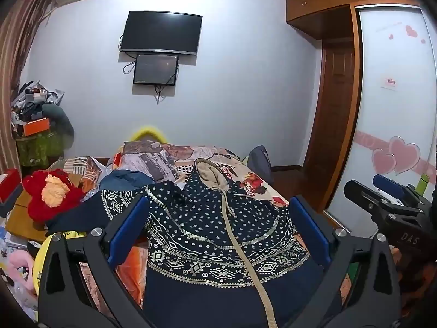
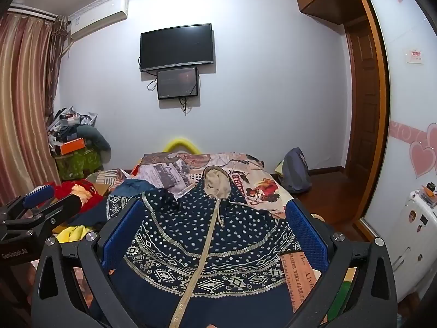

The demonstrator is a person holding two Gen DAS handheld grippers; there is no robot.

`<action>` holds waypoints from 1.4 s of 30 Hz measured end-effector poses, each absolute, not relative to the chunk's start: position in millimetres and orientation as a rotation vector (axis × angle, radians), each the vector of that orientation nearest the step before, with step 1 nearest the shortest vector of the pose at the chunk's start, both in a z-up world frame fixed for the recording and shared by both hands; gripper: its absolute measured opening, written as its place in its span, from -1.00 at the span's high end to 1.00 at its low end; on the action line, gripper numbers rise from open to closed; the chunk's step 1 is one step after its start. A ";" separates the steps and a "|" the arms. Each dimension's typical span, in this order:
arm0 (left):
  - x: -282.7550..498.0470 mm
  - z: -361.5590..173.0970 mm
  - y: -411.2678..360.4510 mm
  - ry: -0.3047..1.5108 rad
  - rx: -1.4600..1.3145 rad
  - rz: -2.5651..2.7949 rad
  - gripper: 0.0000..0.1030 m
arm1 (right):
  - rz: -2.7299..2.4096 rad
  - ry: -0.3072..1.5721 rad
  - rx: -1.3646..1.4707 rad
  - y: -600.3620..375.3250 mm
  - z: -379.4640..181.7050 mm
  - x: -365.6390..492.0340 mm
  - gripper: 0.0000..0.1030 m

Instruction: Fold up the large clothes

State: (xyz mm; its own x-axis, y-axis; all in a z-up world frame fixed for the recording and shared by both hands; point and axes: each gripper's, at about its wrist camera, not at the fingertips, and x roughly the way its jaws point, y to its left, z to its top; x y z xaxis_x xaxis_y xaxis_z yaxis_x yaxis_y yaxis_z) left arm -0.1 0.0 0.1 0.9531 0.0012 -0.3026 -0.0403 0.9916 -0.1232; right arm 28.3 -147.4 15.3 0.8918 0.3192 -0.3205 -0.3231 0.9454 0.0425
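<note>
A navy patterned hoodie [image 1: 218, 232] lies spread on the bed [image 1: 256, 183]; left hand-held gripper [image 1: 218, 227] and right hand-held gripper [image 2: 215, 232] hover above it, both spread wide, gripping nothing

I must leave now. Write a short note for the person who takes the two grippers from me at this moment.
Left gripper: open, holding nothing, above the hoodie.
Right gripper: open, holding nothing, above the same garment.
The navy patterned hoodie lies spread on the bed, beige-lined hood at the far end, one sleeve out to the left.
Done: garment laid out; no fold visible.
Left: fold sleeves in, then fold the body.
</note>
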 end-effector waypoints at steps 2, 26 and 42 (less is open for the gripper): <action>0.1 0.1 0.2 0.312 -0.135 0.012 -0.99 | 0.332 0.330 -0.014 -147.3 15.4 28.4 -1.00; -2.0 -0.6 0.1 0.314 -0.123 0.033 -0.99 | 0.351 0.351 0.004 -143.4 8.2 27.5 -1.00; -0.7 -0.7 -2.1 0.314 -0.112 0.038 -0.99 | 0.356 0.359 0.006 -143.6 8.1 30.2 -1.00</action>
State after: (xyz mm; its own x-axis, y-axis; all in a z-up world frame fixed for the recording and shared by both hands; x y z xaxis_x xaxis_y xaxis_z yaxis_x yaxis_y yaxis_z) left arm -0.7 -2.1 -0.7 0.9506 0.0203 -0.3099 -0.0551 0.9931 -0.1037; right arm 30.2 -143.6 8.1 0.8748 0.3421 -0.3432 -0.3401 0.9379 0.0681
